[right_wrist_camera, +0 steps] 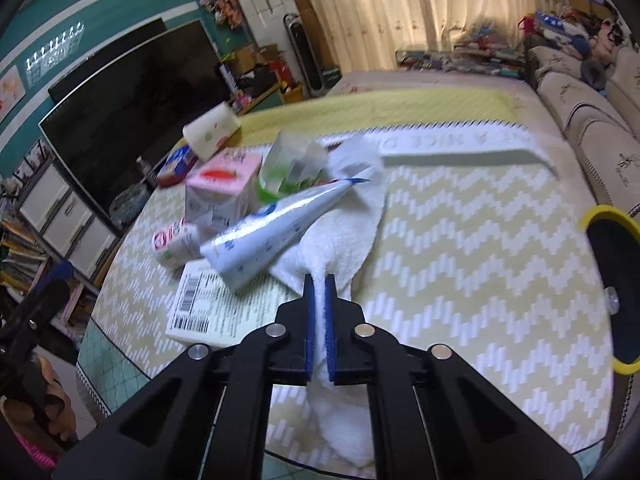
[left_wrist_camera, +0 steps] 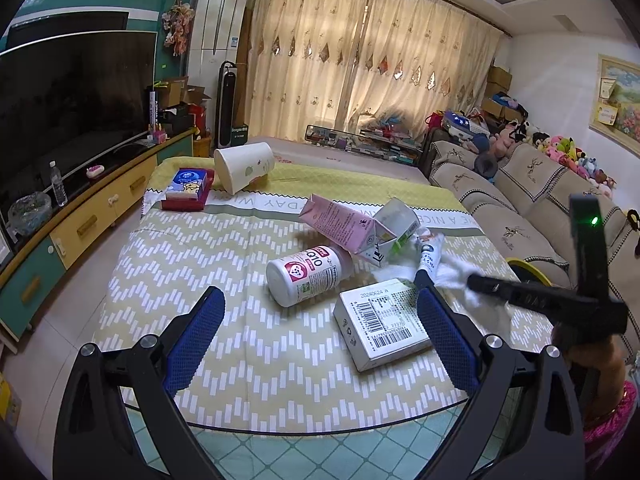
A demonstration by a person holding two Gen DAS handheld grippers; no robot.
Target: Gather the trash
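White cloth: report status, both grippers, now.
Right gripper shut on white cloth. Left gripper open, empty, above the barcode box. Toothpaste tube lying across the cloth.

Place: a home living room
Evidence: large television (left_wrist_camera: 76, 92) on a low cabinet (left_wrist_camera: 80, 224); sofa (left_wrist_camera: 516, 208) heaped with plush toys (left_wrist_camera: 568, 152); drawn curtains (left_wrist_camera: 360, 60); patterned tablecloth (left_wrist_camera: 240, 344)

A table (left_wrist_camera: 248, 360) carries a bottle (left_wrist_camera: 304, 276), box (left_wrist_camera: 384, 320), cartons (left_wrist_camera: 344, 224) and towel (right_wrist_camera: 340, 236) mid-tabletop. A cup (left_wrist_camera: 244, 166) and tissue pack (left_wrist_camera: 188, 188) lie near its far left corner.
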